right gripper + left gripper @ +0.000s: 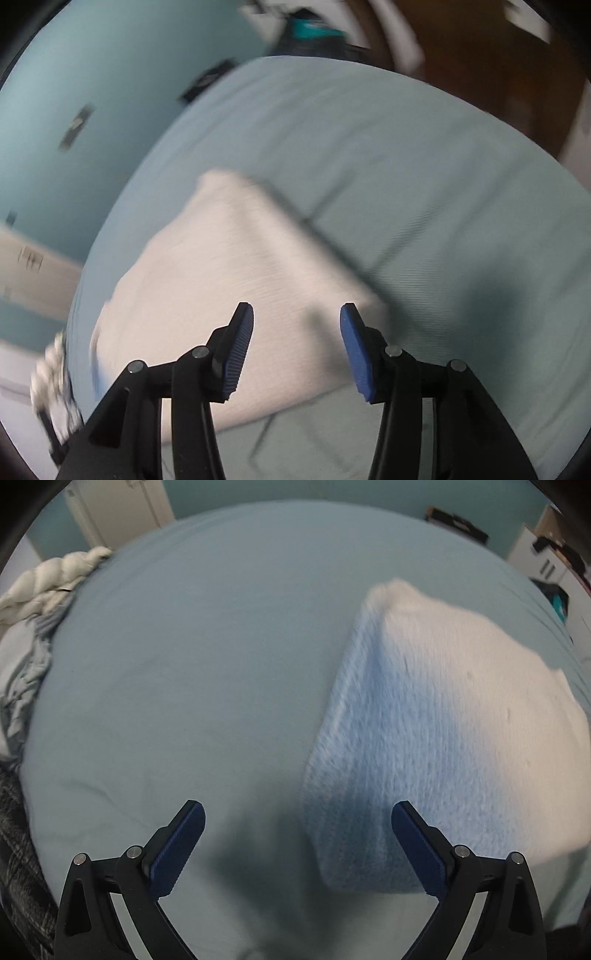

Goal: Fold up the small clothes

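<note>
Pale blue bedsheet (177,672) carries our folded white-and-blue cloth (436,720); left gripper (297,843) and right gripper (296,350) gape empty, and a careless snag could undo the fold.

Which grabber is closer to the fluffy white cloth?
Right. The right gripper hangs open directly over the white cloth; the left gripper is open beside its edge, mostly over the blue sheet.
</note>
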The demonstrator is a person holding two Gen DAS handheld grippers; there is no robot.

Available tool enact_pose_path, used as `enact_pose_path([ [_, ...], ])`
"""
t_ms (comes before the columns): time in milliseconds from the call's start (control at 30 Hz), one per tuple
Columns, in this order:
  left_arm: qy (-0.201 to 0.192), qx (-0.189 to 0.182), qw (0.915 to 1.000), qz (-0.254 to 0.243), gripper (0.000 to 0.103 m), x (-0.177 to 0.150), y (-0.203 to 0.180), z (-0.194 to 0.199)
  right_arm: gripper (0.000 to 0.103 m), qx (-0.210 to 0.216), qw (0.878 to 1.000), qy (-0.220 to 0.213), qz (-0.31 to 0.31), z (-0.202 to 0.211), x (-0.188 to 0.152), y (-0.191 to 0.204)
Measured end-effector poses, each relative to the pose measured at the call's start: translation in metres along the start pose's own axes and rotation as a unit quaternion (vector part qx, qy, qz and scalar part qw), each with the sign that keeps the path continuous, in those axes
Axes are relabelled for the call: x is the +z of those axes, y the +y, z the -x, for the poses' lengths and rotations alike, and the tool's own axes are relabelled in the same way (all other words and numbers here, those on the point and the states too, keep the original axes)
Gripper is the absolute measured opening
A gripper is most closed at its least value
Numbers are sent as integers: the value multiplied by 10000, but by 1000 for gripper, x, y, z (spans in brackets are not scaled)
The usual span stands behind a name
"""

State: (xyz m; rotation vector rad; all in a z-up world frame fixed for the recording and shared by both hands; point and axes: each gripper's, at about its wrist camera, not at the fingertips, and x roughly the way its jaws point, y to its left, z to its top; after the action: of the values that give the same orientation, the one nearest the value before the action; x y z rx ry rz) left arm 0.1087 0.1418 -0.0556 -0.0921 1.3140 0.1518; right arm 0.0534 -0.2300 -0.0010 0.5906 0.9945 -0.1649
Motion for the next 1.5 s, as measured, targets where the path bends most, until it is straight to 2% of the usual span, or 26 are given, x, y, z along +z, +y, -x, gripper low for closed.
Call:
enact_pose_path([
  [100, 159, 291, 9993, -194, 103, -8, -7, -27, 50, 270, 9972, 367, 587, -15, -9, 21],
  [167, 350, 560, 9976, -227, 103, -9, -2, -50, 52, 159, 9930, 759, 890, -33, -18, 33],
  [200, 518, 648, 9965, -131, 103, -9, 5, -59, 52, -52, 9902, 954, 1023, -46, -21, 37],
  [267, 657, 435, 9966, 248, 103, -6, 16, -57, 52, -291, 9882, 888, 1217, -52, -30, 48],
  [333, 414, 481, 9970, 440, 102, 5, 23, -36, 52, -365, 9855, 760, 1472, -48, -30, 59],
  [400, -74, 680, 9965, 487, 101, 24, 25, -14, 52, -272, 9838, 723, 1618, -52, -26, 63],
  [467, -515, 524, 9960, 514, 102, 43, 24, 5, 52, -194, 9821, 662, 1752, -51, -27, 67],
  [533, -697, 21, 9959, 570, 102, 54, 20, 10, 52, -129, 9802, 613, 1881, -58, -27, 76],
  [600, -514, -339, 9972, 429, 102, 60, 6, -4, 52, 48, 9800, 593, 1898, -60, -25, 78],
  [633, -377, -405, 9979, 323, 102, 61, 0, -13, 52, 100, 9803, 597, 1878, -61, -27, 81],
  [667, -186, -373, 9989, 196, 102, 62, -10, -30, 52, 112, 9804, 611, 1869, -65, -33, 83],
  [733, 301, 125, 9995, -58, 103, 57, -28, -73, 52, -14, 9792, 694, 1907, -77, -32, 85],
  [767, 217, 135, 9997, -33, 103, 53, -29, -80, 52, -50, 9787, 707, 1929, -74, -37, 84],
  [800, -93, 74, 9998, 128, 103, 48, -27, -78, 52, -76, 9778, 733, 1959, -79, -37, 83],
  [833, -155, 108, 9997, 173, 103, 47, -26, -76, 53, -86, 9775, 738, 1974, -82, -38, 84],
  [900, -71, 310, 9995, -18, 103, 49, -28, -67, 53, -94, 9771, 728, 1995, -84, -38, 88],
  [933, -95, 532, 9984, -168, 103, 50, -29, -55, 53, -84, 9772, 712, 1999, -84, -37, 88],
  [1000, -338, 880, 9953, -231, 102, 44, -29, -28, 53, -34, 9781, 662, 1974, -82, -36, 90],
  [1033, -499, 917, 9943, -233, 102, 39, -29, -14, 53, 7, 9790, 642, 1935, -81, -35, 89],
  [1167, -958, 852, 9906, -467, 103, 18, -44, 42, 53, 124, 9848, 533, 1647, -71, -31, 81],
  [1200, -1007, 837, 9898, -558, 103, 17, -60, 39, 53, 129, 9862, 498, 1576, -66, -32, 79],
  [1267, -1036, 629, 9905, -650, 103, -7, -82, 48, 53, 101, 9885, 443, 1445, -57, -34, 73],
  [1367, -674, 195, 9966, -434, 103, -13, -91, 49, 53, 110, 9909, 461, 1263, -44, -38, 65],
  [1433, -318, -26, 9994, -115, 103, -30, -96, 40, 55, 219, 9922, 497, 1119, -41, -37, 60],
  [1467, -190, -112, 9998, 12, 103, -34, -95, 35, 60, 251, 9930, 513, 1039, -41, -37, 57],
  [1500, -51, -166, 9997, 143, 103, -39, -91, 30, 74, 251, 9940, 536, 915, -40, -37, 53],
])
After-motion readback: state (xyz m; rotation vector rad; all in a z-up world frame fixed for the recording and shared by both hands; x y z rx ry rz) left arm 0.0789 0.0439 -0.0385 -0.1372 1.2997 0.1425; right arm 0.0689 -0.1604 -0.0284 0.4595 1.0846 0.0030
